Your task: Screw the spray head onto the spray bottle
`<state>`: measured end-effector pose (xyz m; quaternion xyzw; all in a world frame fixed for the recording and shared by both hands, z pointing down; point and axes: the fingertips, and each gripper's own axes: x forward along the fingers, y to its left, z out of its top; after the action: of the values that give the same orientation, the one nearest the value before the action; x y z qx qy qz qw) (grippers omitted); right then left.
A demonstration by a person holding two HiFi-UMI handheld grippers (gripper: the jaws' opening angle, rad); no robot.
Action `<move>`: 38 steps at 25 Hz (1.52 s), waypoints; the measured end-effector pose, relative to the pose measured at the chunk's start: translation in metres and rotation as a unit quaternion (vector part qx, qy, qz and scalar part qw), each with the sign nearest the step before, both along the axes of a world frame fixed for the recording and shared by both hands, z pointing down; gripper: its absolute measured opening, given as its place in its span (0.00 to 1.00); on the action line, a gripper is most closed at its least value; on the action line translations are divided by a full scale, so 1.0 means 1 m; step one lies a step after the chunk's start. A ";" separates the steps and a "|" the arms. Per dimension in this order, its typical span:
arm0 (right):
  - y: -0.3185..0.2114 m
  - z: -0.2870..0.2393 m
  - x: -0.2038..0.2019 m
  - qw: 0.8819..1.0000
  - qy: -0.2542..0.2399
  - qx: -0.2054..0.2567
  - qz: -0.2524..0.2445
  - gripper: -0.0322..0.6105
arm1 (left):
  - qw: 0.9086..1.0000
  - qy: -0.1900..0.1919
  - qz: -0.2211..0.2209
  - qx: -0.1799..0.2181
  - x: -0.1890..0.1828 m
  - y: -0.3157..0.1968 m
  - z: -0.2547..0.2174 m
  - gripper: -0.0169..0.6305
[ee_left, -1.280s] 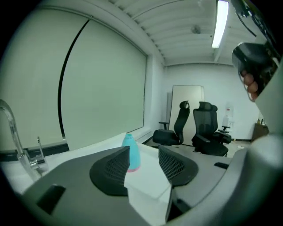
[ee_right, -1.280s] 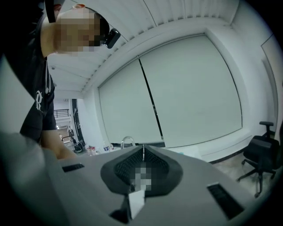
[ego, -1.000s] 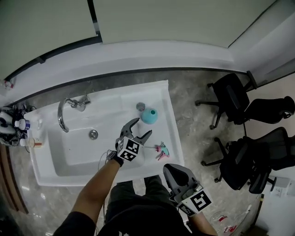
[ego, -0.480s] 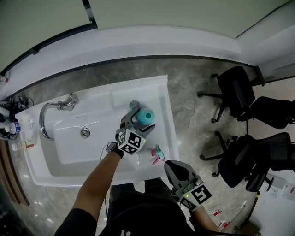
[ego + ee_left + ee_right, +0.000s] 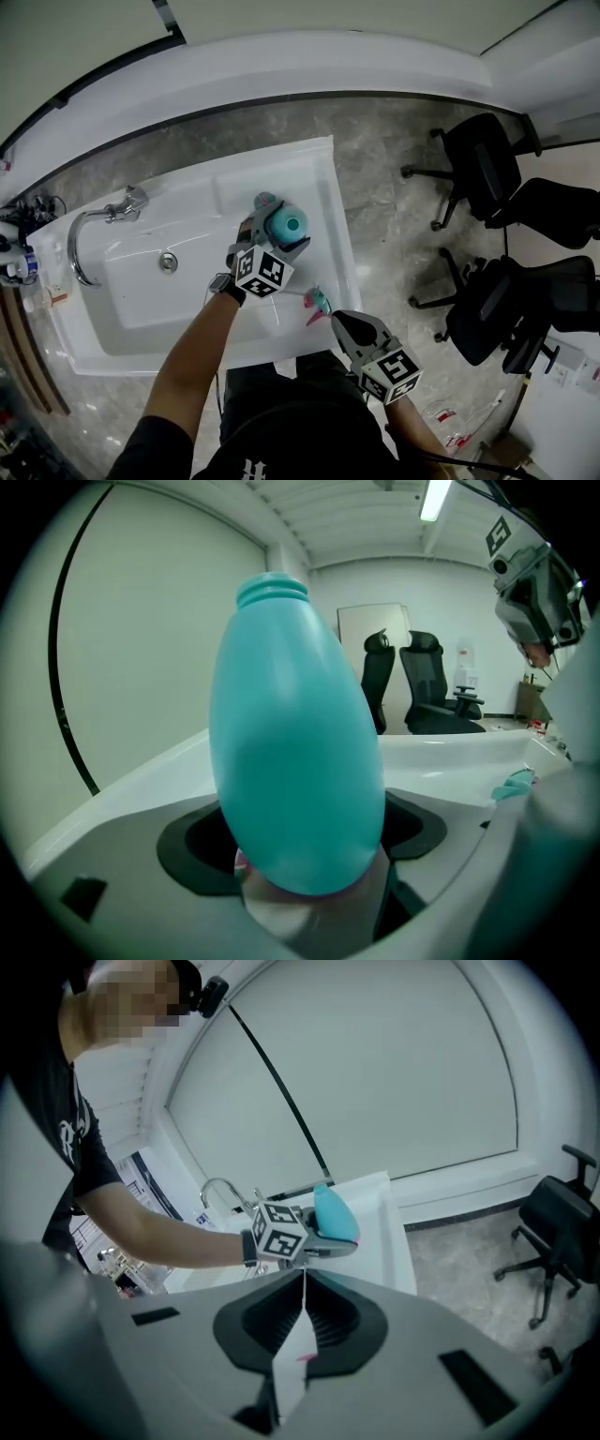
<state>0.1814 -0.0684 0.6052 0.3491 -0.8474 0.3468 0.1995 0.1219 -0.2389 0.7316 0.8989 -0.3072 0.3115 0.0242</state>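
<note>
Now the left hand-held gripper (image 5: 278, 226) straddles the spray bottle (image 5: 295, 752), jaws just spread wide.

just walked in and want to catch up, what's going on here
A person works at a white sink with a gripper in each hand. The left gripper has its jaws around the teal bottle, which stands open-necked on the sink's ledge. The jaws have just been opening and do not press on it. The right gripper is shut and empty, close to the spray head lying on the sink's rim. The head is not on the bottle yet.
</note>
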 end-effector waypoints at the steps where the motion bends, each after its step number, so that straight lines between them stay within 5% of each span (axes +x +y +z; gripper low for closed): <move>1: 0.003 0.010 0.002 1.000 0.015 -0.013 -0.004 0.05 | 1.000 0.004 0.003 -0.006 0.001 0.000 0.000 0.69; 4: 0.015 0.044 0.001 0.996 0.056 -0.058 -0.038 0.05 | 0.999 0.003 0.017 -0.031 0.001 0.008 -0.003 0.69; 8: 0.022 0.086 -0.005 0.986 0.116 -0.078 -0.088 0.17 | 0.999 -0.013 0.019 -0.047 -0.013 0.029 -0.017 0.69; 16: 0.030 0.134 0.004 0.953 0.260 -0.110 -0.108 0.24 | 0.996 0.000 0.022 -0.083 -0.045 0.065 -0.036 0.69; 22: 0.026 0.137 -0.007 0.954 0.247 -0.144 -0.089 0.24 | 0.993 -0.030 0.027 -0.111 -0.055 0.076 -0.032 0.69; 38: 0.013 0.139 -0.034 0.957 0.216 -0.174 -0.084 0.29 | 0.985 -0.022 0.039 -0.168 -0.057 0.081 -0.031 0.69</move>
<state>0.1474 -0.0550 0.7444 0.3036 -0.7369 0.3870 0.4638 0.0648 -0.1583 0.7003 0.8861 -0.2156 0.3792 0.1564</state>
